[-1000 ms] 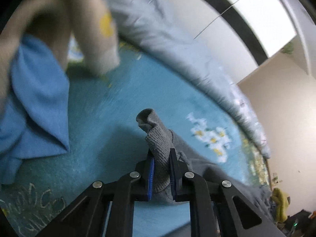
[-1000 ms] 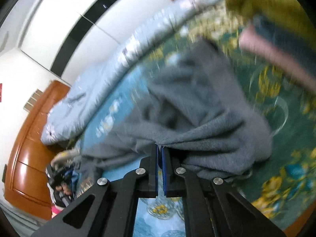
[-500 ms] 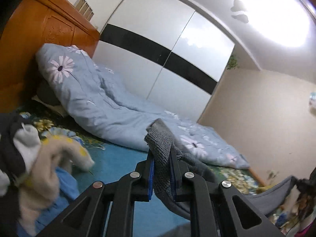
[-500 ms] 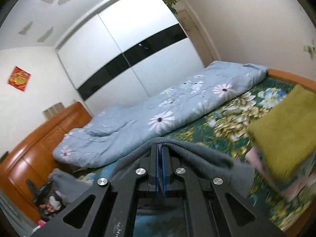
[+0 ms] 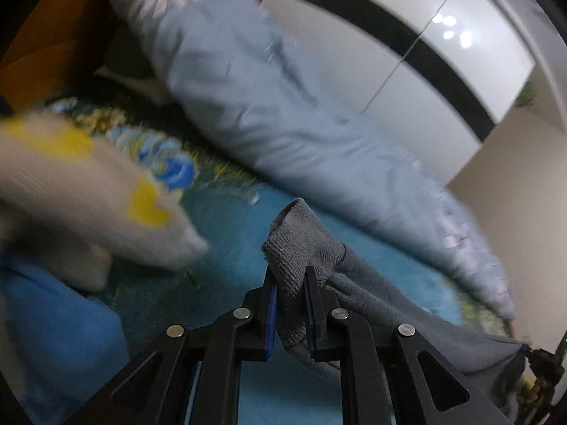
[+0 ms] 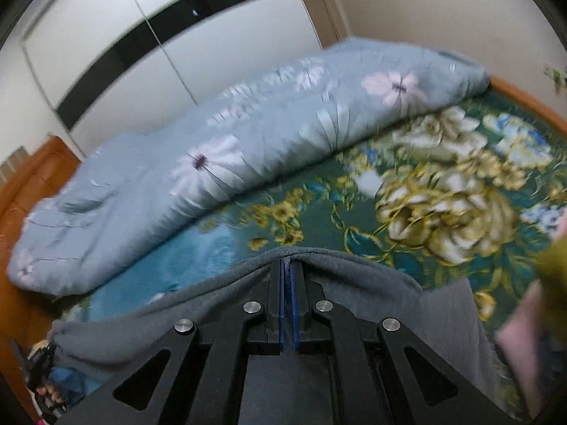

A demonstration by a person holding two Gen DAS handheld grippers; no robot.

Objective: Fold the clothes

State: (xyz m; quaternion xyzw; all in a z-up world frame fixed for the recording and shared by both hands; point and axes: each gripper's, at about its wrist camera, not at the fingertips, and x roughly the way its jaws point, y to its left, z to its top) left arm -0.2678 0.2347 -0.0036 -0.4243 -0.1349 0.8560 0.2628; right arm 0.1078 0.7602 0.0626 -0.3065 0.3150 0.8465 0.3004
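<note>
I hold a grey knitted garment (image 5: 382, 304) stretched between both grippers above the bed. My left gripper (image 5: 290, 283) is shut on its ribbed cuff (image 5: 297, 241), which sticks up between the fingers. My right gripper (image 6: 287, 265) is shut on the garment's thick folded edge (image 6: 354, 265), and the cloth (image 6: 159, 322) drapes away to the left and right of it. The far right gripper shows dimly at the lower right of the left wrist view (image 5: 542, 372).
A pale blue floral duvet (image 6: 248, 163) lies bunched along the far side of the bed. The floral bedspread (image 6: 443, 205) is teal and green. A cream and yellow garment (image 5: 88, 205) and a blue one (image 5: 60, 333) lie left. Folded olive and pink clothes (image 6: 542, 304) sit right.
Both grippers have tilted down toward the bed again after swinging up, still holding the grey garment stretched between them. The views are blurred by motion.
</note>
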